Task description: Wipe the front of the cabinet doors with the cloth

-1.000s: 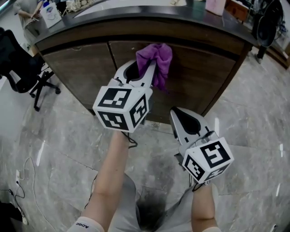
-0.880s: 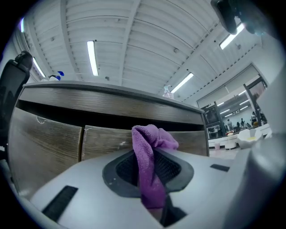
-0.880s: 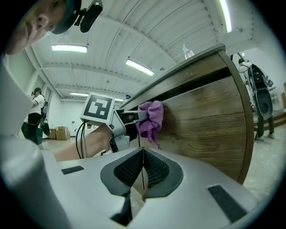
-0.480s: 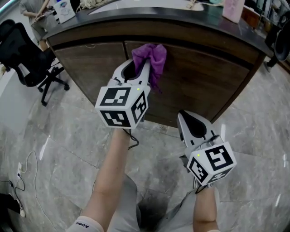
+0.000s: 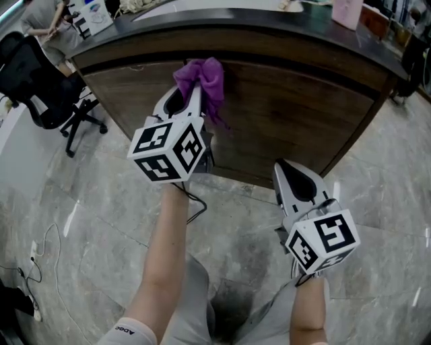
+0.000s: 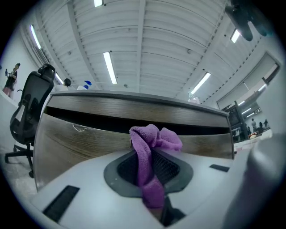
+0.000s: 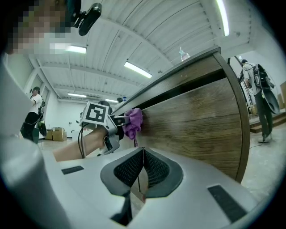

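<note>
The left gripper (image 5: pixel 192 94) pinches the purple cloth (image 5: pixel 202 75) and holds it up high on the brown wooden cabinet (image 5: pixel 296 114), where it looks to touch the door. The cloth bunches up past the jaws, and a bit hangs down. Most of the cabinet front lies to the right of the cloth, so the wipe likely goes that way. The right gripper (image 5: pixel 288 172) is pressed together on nothing, lower down and farther from the cabinet. A dark counter (image 5: pixel 269 20) tops the cabinet. The shiny grey floor (image 5: pixel 81 222) lies below the cabinet, and a black chair (image 5: pixel 34 74) stands off its left end.
</note>
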Demonstrator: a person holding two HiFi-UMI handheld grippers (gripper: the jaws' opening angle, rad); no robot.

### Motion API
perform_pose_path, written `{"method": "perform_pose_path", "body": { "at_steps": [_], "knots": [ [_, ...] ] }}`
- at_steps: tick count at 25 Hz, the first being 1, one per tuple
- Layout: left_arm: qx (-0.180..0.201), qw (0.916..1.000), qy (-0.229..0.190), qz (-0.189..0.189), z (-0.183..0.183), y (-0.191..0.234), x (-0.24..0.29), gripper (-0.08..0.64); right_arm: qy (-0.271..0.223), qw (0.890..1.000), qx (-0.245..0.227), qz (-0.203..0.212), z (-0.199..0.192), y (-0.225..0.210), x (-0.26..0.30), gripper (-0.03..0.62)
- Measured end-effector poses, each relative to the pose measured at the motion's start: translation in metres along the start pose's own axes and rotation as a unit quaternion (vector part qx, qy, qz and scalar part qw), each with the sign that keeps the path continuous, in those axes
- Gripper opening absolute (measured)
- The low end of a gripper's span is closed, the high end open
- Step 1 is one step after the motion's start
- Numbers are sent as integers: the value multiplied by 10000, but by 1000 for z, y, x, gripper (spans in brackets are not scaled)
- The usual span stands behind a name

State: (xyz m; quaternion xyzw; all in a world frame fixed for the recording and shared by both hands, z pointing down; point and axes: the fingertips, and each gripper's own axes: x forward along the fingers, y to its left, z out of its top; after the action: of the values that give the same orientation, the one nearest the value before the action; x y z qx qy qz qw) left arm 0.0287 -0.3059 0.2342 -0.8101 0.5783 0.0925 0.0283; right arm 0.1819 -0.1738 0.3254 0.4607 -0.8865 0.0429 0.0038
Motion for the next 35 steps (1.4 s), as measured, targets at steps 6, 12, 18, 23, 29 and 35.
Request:
{"method": "perform_pose_path", "body": {
  "at_steps": [6, 12, 18, 23, 29, 35],
  "knots": [
    [-39, 9991, 61, 420, -8, 11, -8, 60, -41, 10000, -17, -73, 5, -2, -8, 29],
    [-233, 9992, -210, 236, 2, 21, -26, 60, -208, 9996, 121, -173, 15, -11, -24, 28],
    [-506, 9957, -711, -321, 39, -17, -36, 60, -241, 9991, 249, -228, 18, -19, -37, 28],
    [-391, 9928, -657, -919, 38, -76, -29, 60, -201, 9991, 229, -307, 18, -23, -48, 28],
    [-566, 9801, -365, -1867, 10, -168, -19, 60, -168, 9983, 252, -493, 20, -34, -65, 28],
    [-667, 9646, 140, -2549, -37, -242, -10, 60, -134, 9975, 190, -663, 22, -44, -82, 29]
  ]
}}
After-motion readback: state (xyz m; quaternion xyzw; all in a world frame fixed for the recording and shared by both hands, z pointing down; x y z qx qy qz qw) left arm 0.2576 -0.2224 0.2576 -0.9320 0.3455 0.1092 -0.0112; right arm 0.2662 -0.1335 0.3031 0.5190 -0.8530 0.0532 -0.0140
